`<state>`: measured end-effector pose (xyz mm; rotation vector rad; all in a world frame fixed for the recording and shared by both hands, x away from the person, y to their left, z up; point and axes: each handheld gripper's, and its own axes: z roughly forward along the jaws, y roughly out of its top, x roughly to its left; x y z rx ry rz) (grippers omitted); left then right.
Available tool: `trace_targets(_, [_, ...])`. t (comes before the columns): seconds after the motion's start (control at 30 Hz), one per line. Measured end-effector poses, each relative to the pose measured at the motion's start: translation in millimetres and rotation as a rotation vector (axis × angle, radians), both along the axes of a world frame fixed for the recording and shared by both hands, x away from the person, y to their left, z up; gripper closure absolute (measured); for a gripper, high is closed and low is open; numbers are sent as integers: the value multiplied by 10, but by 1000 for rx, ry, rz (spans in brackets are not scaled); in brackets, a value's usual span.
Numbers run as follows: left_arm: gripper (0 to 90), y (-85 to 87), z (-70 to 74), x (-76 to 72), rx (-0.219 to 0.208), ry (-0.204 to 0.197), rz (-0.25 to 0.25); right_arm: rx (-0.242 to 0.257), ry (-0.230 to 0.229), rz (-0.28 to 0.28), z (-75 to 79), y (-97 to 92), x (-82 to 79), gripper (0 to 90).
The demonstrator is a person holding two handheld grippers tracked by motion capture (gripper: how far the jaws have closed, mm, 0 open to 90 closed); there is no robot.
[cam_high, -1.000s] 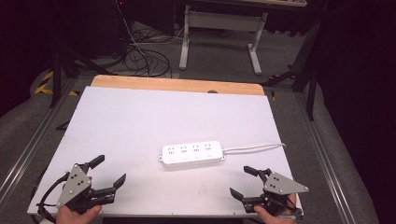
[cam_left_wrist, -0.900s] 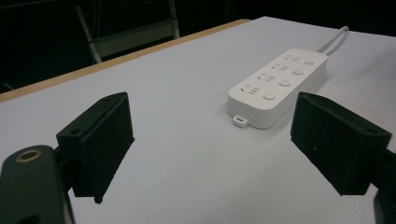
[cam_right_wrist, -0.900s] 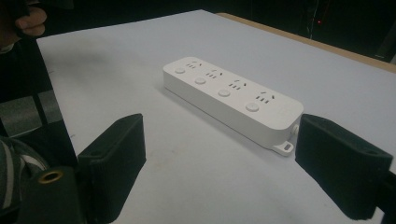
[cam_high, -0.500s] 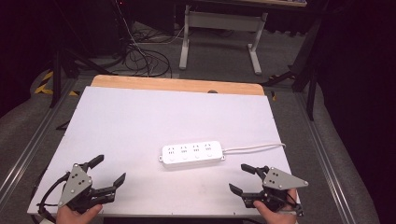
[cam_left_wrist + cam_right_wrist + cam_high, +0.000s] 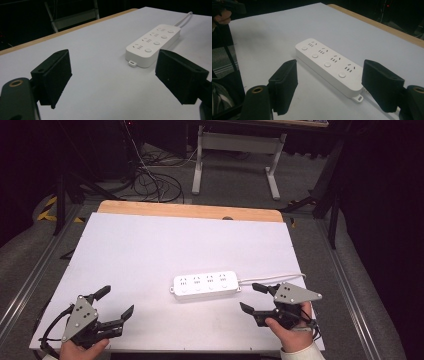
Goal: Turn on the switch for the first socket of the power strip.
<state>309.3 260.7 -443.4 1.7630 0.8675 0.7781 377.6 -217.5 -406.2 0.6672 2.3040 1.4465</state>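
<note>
the power strip (image 5: 206,285) lay flat on the white table (image 5: 150,250), just ahead of the right claw (image 5: 256,299), whose jaws were spread wide and held nothing. the left claw (image 5: 115,302), spread too, sat well off to the strip's other side. to my eye a low approach could nudge the light strip sideways, and its cord (image 5: 272,278), trailing beside the right claw, might snag.

A white power strip (image 5: 205,285) is seen lying flat on the white table (image 5: 150,250), a little toward 5 o'clock from the middle. Four sockets and four round buttons are seen on it. Its white cord (image 5: 272,278) is laid toward 3 o'clock.
</note>
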Motion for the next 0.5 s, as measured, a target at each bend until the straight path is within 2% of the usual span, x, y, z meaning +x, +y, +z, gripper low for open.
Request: trace_targets(0.5, [141,-4,-5,8,0,4,0,-27,6,13,151,186,236,292])
